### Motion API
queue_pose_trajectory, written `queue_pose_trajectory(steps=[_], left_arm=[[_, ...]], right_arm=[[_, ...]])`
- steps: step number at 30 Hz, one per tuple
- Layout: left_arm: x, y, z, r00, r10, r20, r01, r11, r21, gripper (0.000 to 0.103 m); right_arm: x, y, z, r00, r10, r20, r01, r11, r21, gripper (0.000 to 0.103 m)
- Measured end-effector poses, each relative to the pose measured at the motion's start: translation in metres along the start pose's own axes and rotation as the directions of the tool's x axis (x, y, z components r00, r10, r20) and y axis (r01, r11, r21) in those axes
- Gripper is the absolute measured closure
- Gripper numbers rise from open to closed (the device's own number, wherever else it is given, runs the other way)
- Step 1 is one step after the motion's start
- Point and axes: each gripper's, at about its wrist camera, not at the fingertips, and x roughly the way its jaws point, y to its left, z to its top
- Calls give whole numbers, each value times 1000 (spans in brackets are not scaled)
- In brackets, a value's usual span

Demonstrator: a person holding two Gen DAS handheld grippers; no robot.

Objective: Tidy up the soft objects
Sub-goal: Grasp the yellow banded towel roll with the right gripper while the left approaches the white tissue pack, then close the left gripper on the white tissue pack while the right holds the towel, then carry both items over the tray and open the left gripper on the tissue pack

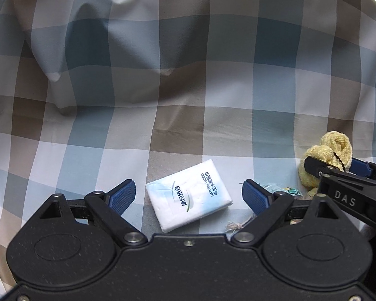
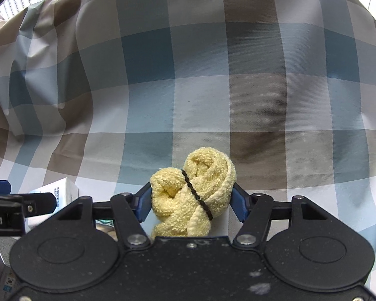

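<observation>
A checked cloth in blue, brown and white squares covers the whole surface and rises in soft folds at the back – it fills both views.

The left hand-held gripper points steeply down at the cloth with its jaws spread wide, a blue pad on each side. A tissue pack, white and pale blue with printed lettering, lies flat on the cloth between those pads, tilted at an angle and touching neither of them.

The right hand-held gripper also tilts down, and a yellow towel sits between its blue pads. The towel is rolled and knotted into a bundle, with a thin black band stretched across it. Both pads lie against the sides of the bundle – the jaws are pinching it, partly closed around its width. In the left view the same towel shows at the right edge, beside the tissue pack and well clear of the left jaws.

A frayed bit of string lies on the cloth near the right pad of the left hand-held gripper, and a scrap of pale green fabric shows just behind that pad
</observation>
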Motion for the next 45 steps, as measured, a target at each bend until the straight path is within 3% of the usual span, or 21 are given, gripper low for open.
queue_pose_trajectory(steps=[4,12,15,20,33,45], left_arm=[[13,-2,2,999,35,-31,-35,999,-5,14],[36,4,7,994,20,-112,-26,998,-59,15],[42,10,9,991,-18,-131,7,997,-80,25],[39,16,8,996,-22,-91,14,996,-92,27],[-37,22,-2,998,13,57,-9,999,-54,27],[-117,38,-67,991,5,136,-3,1000,-16,27]], right_arm=[[-2,-9,-6,1000,-4,10,4,1000,3,41],[-4,-18,-12,1000,5,17,-6,1000,14,41],[-5,-18,-13,1000,5,21,-5,1000,12,41],[-8,-20,-15,1000,-1,26,1,1000,19,41],[-53,-25,-32,998,-9,56,8,1000,23,41],[-125,-26,-82,997,8,79,-12,999,52,41]])
